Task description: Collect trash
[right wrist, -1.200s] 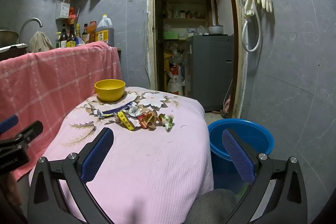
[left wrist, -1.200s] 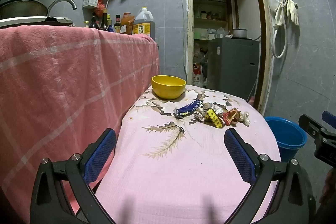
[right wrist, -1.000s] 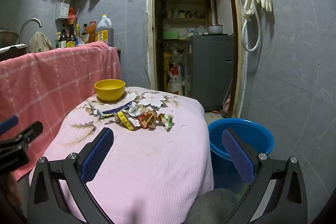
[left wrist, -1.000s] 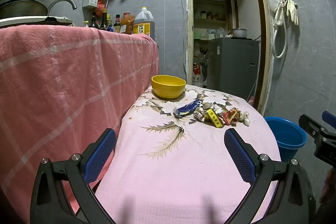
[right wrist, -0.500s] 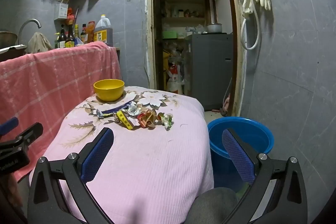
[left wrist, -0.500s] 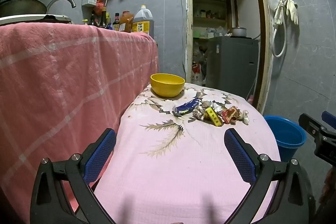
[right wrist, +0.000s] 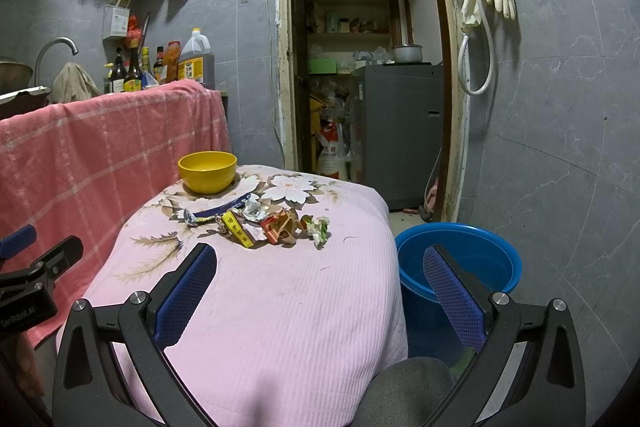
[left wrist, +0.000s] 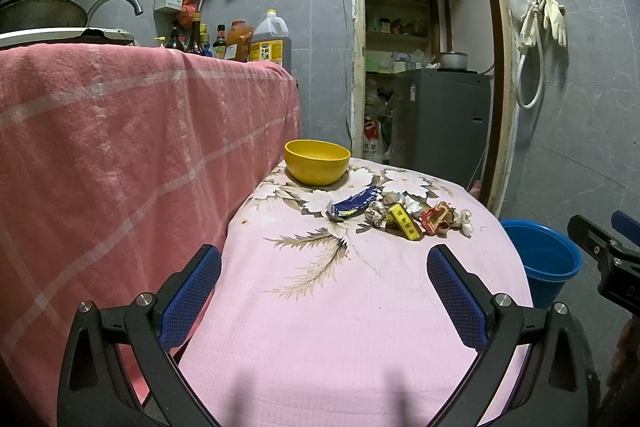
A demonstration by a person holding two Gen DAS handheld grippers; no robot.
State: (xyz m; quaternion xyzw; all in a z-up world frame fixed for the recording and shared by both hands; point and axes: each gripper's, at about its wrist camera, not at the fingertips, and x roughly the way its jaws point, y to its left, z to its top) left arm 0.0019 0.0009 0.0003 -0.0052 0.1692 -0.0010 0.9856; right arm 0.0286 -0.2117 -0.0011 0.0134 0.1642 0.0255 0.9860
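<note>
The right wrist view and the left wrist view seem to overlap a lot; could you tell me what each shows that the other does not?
Only the right wrist view shows the cloth draped by the faucet and the person's grey-clad knee. Only the left wrist view shows the large metal pot by the sink. Both show the yellow bowl, the pile of wrappers, the blue bucket, and the other gripper at the frame edge; the left gripper and right gripper are open and empty.

One yellow bowl (left wrist: 317,162) sits at 12 o'clock on the one pink-covered surface (left wrist: 340,315). One pile of trash (left wrist: 400,215) lies at about 1 o'clock; its pieces overlap too much to count exactly, though one blue wrapper (left wrist: 354,203) and one yellow wrapper (left wrist: 406,221) stand out. One blue bucket (right wrist: 472,255) stands at 3 o'clock. Two claws are in view.
</note>
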